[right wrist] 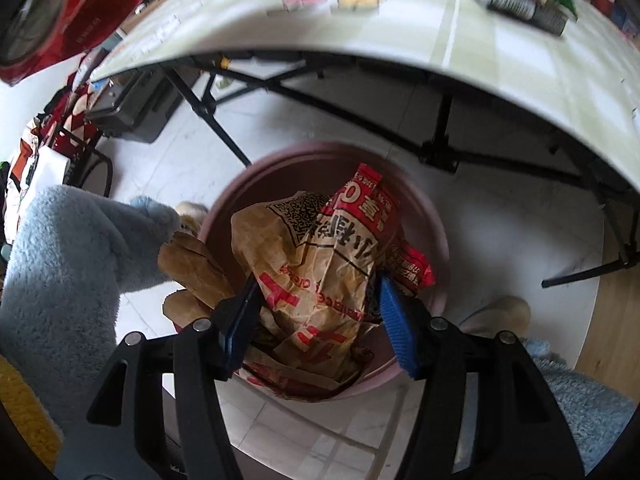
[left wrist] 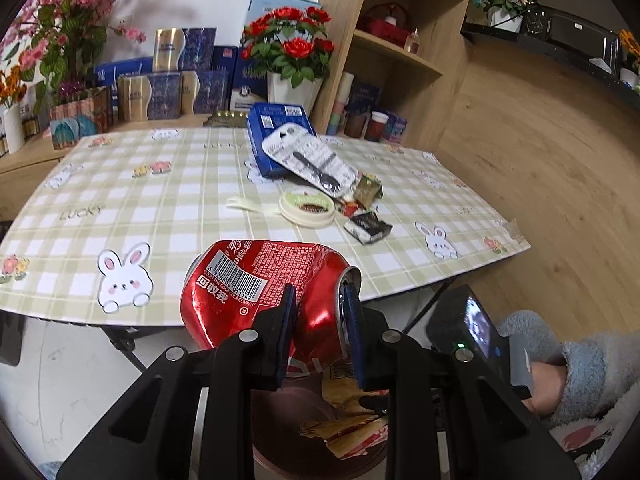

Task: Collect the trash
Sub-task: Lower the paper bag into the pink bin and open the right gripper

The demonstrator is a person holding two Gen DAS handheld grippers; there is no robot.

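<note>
A crushed red cola can point(left wrist: 260, 288) was clamped between the blue pads of the left gripper point(left wrist: 318, 320), gripped near its top end and lying on its side, barcode upward, at the 6 o'clock part of the left wrist view. Below it, at 6 o'clock, the pink bin point(left wrist: 280, 432) could be seen with crumpled paper inside.

On the checked tablecloth point(left wrist: 160, 200), toward 12 o'clock from the can, more trash lay in a cluster: a blue box point(left wrist: 266, 136) with a white blister pack point(left wrist: 316, 160) leaning on it, a round cream lid point(left wrist: 306, 208), a black-and-white wrapper point(left wrist: 368, 228) and a gold-green wrapper point(left wrist: 368, 190). A pot of red roses point(left wrist: 294, 60) stood at 12 o'clock, behind the cloth.

In the right wrist view the right gripper point(right wrist: 320, 308) was pointed steeply down over the pink bin point(right wrist: 436, 240). Its jaws were parted, and a crumpled brown paper bag with red print point(right wrist: 320, 264) lay between them inside the bin; whether the pads point(right wrist: 396, 328) pressed on it could not be told. A red wrapper point(right wrist: 412, 268) lay at 3 o'clock of the bag. The can point(right wrist: 60, 8) showed at 10 o'clock, and a blue fleece sleeve point(right wrist: 72, 264) at 9 o'clock.
</note>
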